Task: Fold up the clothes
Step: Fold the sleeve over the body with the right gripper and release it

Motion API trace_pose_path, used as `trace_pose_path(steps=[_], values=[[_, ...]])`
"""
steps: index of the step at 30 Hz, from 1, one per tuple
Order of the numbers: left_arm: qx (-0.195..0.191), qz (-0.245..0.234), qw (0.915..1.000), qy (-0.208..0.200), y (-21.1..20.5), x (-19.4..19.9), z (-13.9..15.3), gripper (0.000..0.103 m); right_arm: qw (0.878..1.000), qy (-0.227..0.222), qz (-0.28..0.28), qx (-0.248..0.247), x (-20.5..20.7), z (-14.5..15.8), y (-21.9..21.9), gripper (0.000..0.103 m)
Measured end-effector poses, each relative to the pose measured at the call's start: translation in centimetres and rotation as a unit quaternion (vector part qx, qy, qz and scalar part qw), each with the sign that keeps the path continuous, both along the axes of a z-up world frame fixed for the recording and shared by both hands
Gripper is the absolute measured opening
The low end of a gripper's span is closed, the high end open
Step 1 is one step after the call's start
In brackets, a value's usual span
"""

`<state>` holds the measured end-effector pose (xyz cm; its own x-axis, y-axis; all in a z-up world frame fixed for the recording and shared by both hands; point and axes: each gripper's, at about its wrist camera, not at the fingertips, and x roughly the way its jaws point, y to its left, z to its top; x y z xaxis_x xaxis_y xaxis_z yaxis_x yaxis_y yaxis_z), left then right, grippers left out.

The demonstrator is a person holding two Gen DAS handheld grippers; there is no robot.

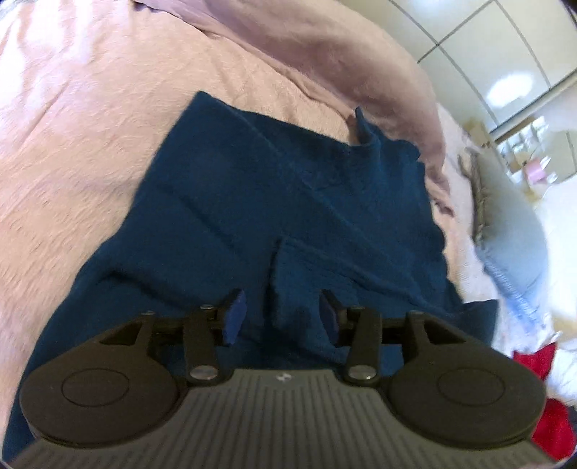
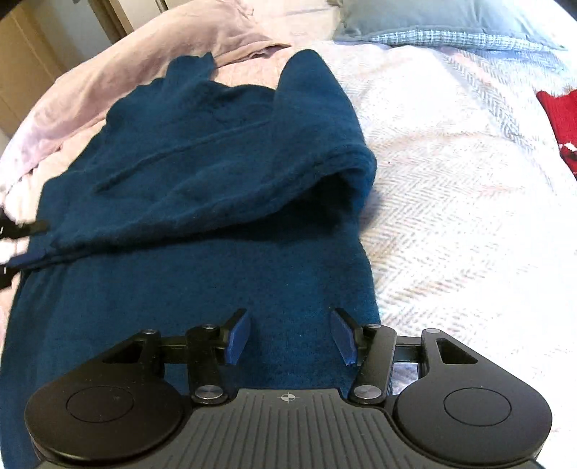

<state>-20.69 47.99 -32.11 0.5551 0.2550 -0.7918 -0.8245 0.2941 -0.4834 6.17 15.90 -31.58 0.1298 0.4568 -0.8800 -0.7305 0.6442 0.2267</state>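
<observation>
Sweater [image 2: 202, 173] sleeve-fold, R view only.

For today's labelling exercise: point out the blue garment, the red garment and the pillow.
Blue garment [image 2: 202, 169]: right wrist view, on the folded-over upper layer.
Red garment [image 2: 562, 112]: right wrist view, on the part showing at the right edge.
Pillow [image 2: 443, 21]: right wrist view, on its grey-blue top face.

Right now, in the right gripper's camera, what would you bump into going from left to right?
pink blanket → blue garment → white herringbone blanket → red cloth
</observation>
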Motion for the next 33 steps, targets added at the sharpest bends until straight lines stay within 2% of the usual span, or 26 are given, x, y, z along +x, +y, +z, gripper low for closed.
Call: trace_pose_path(steps=[3,4,5,6,8,10,11,14,15,17,18,20,22,26,30,33], values=[[-0.006,-0.025,0.9997,0.003,0.3,1.4,-0.9,0.039,1.0,0.007,-0.021,0.012,0.4,0.2,-0.2,0.054],[-0.007,-0.033,0.9994,0.003,0.2,1.7,-1.1,0.034,0.999,0.009,-0.028,0.016,0.5,0.3,-0.3,0.054],[-0.007,-0.041,0.9991,0.003,0.2,2.1,-1.3,0.024,0.999,0.011,-0.035,0.02,0.6,0.3,-0.3,0.054],[0.008,-0.046,0.9989,-0.001,0.1,2.1,-0.8,0.008,0.999,0.013,-0.042,0.025,0.8,0.4,-0.4,0.054],[0.038,-0.057,0.9976,-0.009,-0.1,2.1,0.3,0.007,0.998,0.017,-0.055,0.033,1.0,0.5,-0.5,0.053],[0.105,-0.063,0.9918,-0.036,-0.2,1.1,3.5,0.005,0.997,0.022,-0.069,0.041,1.3,0.6,-0.7,0.053],[0.138,-0.066,0.9869,-0.05,-0.2,0.6,5.1,0.005,0.997,0.004,-0.066,0.037,1.3,0.9,-0.3,0.053],[0.23,-0.054,0.9706,-0.044,0.4,-1.8,8.8,0.005,0.996,-0.073,-0.042,0.018,1.1,2.1,1.2,0.054],[0.235,-0.045,0.9704,-0.028,1.2,-2.7,9.0,0.006,0.995,-0.09,-0.032,0.015,1.0,2.1,1.8,0.054],[0.196,-0.042,0.9796,0.004,3.1,-3.9,7.4,0.006,0.993,-0.117,-0.011,0.013,0.9,1.8,3.2,0.054],[0.163,-0.032,0.9857,0.025,4.0,-4.4,5.8,0.005,0.993,-0.119,-0.003,0.018,0.9,1.3,3.4,0.054],[0.112,-0.014,0.9928,0.041,4.9,-5.3,2.9,0.006,0.992,-0.125,0.014,0.023,0.8,-0.1,4.0,0.054],[0.074,0.006,0.9962,0.045,5.3,-5.9,0.8,0.007,0.988,-0.148,0.04,0.011,0.7,-1.4,5.0,0.054],[0.039,0.046,0.9982,0.004,5.3,-7.3,-0.6,0.008,0.977,-0.193,0.087,-0.012,1.0,-3.2,5.8,0.054],[0.044,0.036,0.9984,-0.008,5.7,-7.3,0.0,0.006,0.977,-0.19,0.098,-0.009,1.3,-2.6,5.4,0.054],[0.047,0.042,0.998,-0.012,5.8,-7.7,0.9,0.012,0.98,-0.178,0.092,-0.006,1.3,-2.0,4.8,0.054]])
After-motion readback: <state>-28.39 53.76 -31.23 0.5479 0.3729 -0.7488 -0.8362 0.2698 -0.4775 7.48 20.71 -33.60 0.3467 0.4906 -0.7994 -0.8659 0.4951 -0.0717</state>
